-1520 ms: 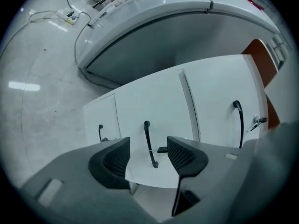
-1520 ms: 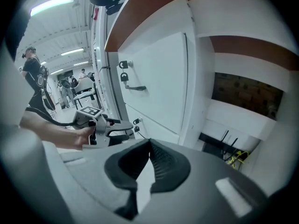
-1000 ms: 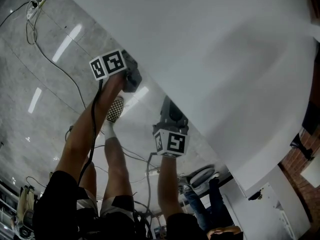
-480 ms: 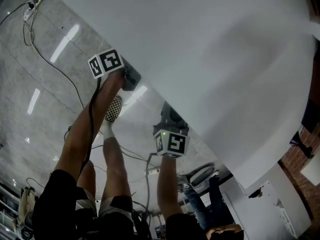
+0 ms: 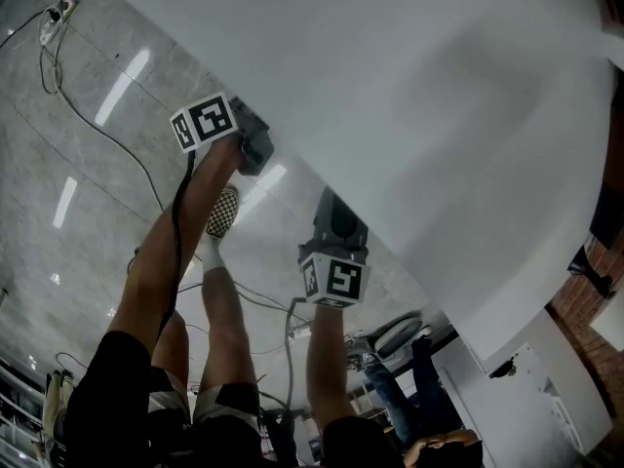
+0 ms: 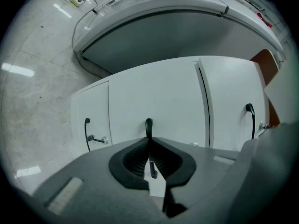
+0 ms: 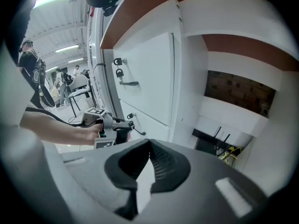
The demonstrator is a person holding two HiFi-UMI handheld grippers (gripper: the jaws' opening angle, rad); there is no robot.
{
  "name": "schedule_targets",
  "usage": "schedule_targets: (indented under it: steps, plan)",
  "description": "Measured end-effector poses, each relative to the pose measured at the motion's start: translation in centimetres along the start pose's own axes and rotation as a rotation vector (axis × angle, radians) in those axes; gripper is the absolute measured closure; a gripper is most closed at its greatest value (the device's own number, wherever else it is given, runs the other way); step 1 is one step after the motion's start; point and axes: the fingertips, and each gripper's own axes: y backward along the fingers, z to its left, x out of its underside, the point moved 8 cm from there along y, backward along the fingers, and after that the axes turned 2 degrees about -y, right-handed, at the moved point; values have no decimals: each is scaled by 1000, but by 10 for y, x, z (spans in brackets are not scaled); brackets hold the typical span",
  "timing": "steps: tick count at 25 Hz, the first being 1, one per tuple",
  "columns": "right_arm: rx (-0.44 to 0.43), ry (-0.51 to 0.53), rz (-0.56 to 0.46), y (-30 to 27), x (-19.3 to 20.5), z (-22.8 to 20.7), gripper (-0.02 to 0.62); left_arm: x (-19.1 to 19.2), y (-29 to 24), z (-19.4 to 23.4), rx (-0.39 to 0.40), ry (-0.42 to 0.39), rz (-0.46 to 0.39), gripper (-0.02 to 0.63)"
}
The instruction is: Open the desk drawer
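Under the white desktop [image 5: 390,96], the drawer [image 6: 154,92] with its black handle [image 6: 148,125] tight in the left tool [image 6: 149,142]; right tool [image 7: 149,142] closed, empty.

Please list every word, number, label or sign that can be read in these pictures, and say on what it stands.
No readable words or numbers anywhere.
Cube on the left gripper: black-and-white square patterns, not text.
Cube on the right gripper: the same kind of patterns.
Red mark beside the desk: too small to read.
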Motion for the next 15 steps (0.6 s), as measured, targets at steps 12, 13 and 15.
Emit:
schedule_targets:
  steps: [12,13,15]
  plan:
    - [35,-13,-14,17,7,14,591,4,21,6,0,17,1,587]
    - [37,-15,-16,20,8,16,591,5,26,7,-2,18,2,587]
    - [44,-22,-24,27,13,24,591,6,40,9,-5,20,5,588]
